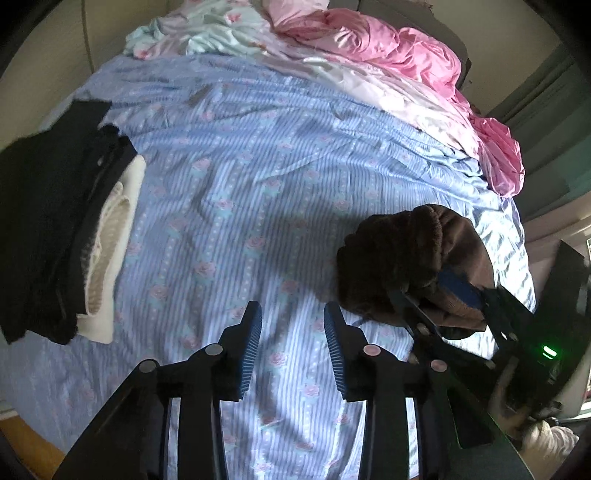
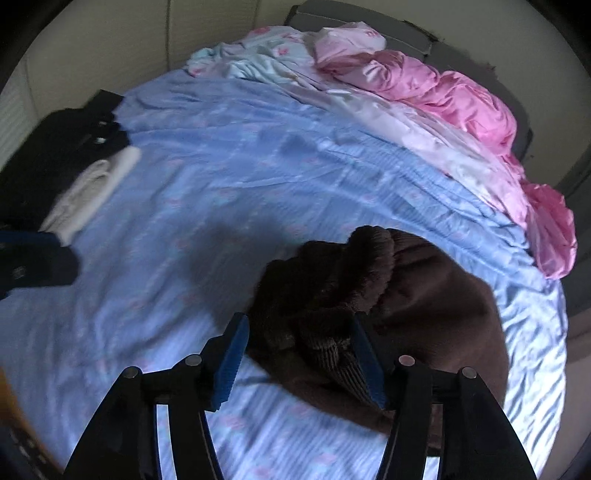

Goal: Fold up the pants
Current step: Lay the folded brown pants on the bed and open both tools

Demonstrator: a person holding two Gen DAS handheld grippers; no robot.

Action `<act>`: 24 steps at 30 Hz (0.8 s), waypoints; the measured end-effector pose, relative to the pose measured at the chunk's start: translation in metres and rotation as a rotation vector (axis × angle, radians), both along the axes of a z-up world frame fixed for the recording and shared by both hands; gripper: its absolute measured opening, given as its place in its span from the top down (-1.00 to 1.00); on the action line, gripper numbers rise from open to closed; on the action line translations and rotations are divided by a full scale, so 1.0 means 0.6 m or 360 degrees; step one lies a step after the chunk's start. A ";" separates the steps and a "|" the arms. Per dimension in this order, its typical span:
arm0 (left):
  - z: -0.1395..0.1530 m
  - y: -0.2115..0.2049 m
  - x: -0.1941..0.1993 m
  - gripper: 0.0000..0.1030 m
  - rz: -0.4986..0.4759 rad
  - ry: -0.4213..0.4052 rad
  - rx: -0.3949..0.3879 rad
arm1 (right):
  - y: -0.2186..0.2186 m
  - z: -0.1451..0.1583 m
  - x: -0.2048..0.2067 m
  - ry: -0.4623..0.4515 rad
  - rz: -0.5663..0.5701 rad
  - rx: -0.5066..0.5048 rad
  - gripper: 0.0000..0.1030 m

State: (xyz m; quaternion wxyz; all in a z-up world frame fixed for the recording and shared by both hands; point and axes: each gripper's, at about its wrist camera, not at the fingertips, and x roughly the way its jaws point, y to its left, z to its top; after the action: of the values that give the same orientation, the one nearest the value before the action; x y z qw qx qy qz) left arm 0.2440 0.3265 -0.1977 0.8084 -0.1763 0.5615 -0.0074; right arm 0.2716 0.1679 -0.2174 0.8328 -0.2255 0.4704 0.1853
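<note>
The brown corduroy pants (image 2: pixel 399 295) lie in a crumpled heap on the blue striped bedsheet (image 2: pixel 240 177). My right gripper (image 2: pixel 299 354) is open, its blue pads wide apart, with a bunch of the brown cloth lying between them. In the left wrist view the pants (image 1: pixel 402 258) sit at the right, with the right gripper (image 1: pixel 439 295) pushed into them. My left gripper (image 1: pixel 293 347) is open and empty above bare sheet (image 1: pixel 236 192), to the left of the pants.
A stack of folded clothes, black (image 1: pixel 44 221) over cream (image 1: pixel 110 236), sits at the bed's left edge. A crumpled pink quilt (image 1: pixel 406 51) and pale floral bedding (image 1: pixel 207 33) lie along the far side. The wall is behind the bed.
</note>
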 end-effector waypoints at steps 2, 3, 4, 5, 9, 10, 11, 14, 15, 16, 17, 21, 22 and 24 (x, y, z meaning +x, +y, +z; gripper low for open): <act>0.018 -0.008 -0.004 0.23 -0.0026 -0.0060 0.0016 | -0.009 0.019 -0.014 0.0022 0.0022 0.0082 -0.14; 0.026 -0.013 -0.005 0.19 -0.0039 -0.0090 0.0022 | -0.018 0.037 -0.025 0.0035 0.0020 0.0167 -0.14; 0.036 -0.022 -0.006 0.18 -0.0058 -0.0129 0.0024 | -0.026 0.053 -0.035 0.0035 0.0020 0.0230 -0.14; 0.045 -0.032 -0.006 0.18 -0.0078 -0.0161 0.0016 | -0.035 0.070 -0.046 0.0025 0.0028 0.0280 -0.14; 0.065 -0.078 0.006 0.02 -0.0180 -0.0249 -0.0059 | -0.093 0.132 -0.077 -0.0095 -0.0047 0.0369 -0.25; 0.069 -0.092 0.012 -0.02 -0.0212 -0.0270 -0.0074 | -0.111 0.139 -0.077 -0.0107 -0.0084 0.0386 -0.26; 0.071 -0.112 0.020 -0.06 -0.0255 -0.0291 -0.0082 | -0.131 0.145 -0.074 -0.0116 -0.0126 0.0399 -0.26; 0.071 -0.161 0.048 -0.18 -0.0351 -0.0324 -0.0100 | -0.196 0.154 -0.055 -0.0142 -0.0288 0.0392 -0.26; 0.069 -0.173 0.056 -0.23 -0.0371 -0.0326 -0.0106 | -0.222 0.153 -0.045 -0.0137 -0.0356 0.0388 -0.26; 0.063 -0.191 0.074 -0.24 -0.0410 -0.0324 -0.0113 | -0.236 0.152 -0.035 -0.0128 -0.0395 0.0392 -0.26; 0.057 -0.203 0.090 -0.28 -0.0436 -0.0315 -0.0108 | -0.252 0.150 -0.025 -0.0117 -0.0441 0.0400 -0.26; 0.027 -0.240 0.146 -0.29 -0.0492 -0.0239 -0.0068 | -0.309 0.133 0.016 -0.0112 -0.0593 0.0416 -0.26; 0.020 -0.244 0.159 -0.29 -0.0491 -0.0217 -0.0059 | -0.317 0.129 0.026 -0.0109 -0.0622 0.0418 -0.26; 0.007 -0.251 0.187 -0.29 -0.0476 -0.0186 -0.0052 | -0.337 0.117 0.046 -0.0097 -0.0685 0.0439 -0.26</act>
State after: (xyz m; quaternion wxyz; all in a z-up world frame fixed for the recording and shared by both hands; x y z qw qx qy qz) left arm 0.3560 0.1762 -0.1937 0.8266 -0.1030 0.5334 -0.1469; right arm 0.2992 -0.0342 -0.1472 0.8897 -0.0099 0.4526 0.0593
